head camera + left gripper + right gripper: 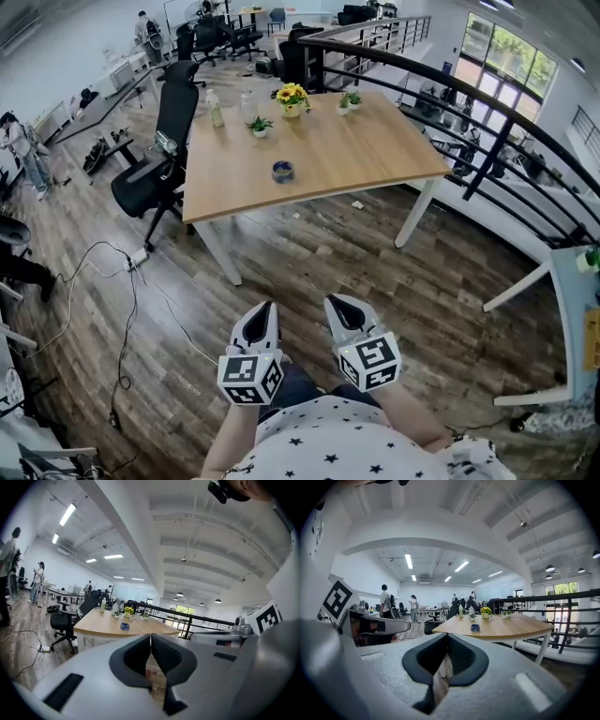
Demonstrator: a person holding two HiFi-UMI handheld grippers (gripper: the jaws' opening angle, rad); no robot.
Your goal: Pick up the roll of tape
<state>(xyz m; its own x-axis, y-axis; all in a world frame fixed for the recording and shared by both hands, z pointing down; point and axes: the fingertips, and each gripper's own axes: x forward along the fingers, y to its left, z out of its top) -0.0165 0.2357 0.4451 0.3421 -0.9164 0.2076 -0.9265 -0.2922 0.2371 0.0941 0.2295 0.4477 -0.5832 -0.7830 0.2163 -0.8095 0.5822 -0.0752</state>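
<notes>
Blue roll of tape [282, 171], head view: lies flat on wooden table [356, 150], well ahead of both claws. Left claw [266, 309] and right claw [338, 302] side by side over floor, far short of table. Beyond tape: pot [292, 107] holding yellow flowers, small pot [260, 131] holding green plant.

Left gripper view: left claw [150, 637] pinched closed, empty; tape [124, 626] far ahead, slightly left.

Right gripper view: right claw [447, 637] pinched closed, empty; tape [475, 627] far ahead, slightly right.

Step, as judged: approach, reach not begun. Next calls for closing distance, spreading one claw's jaws, straddling roll's wall.
</notes>
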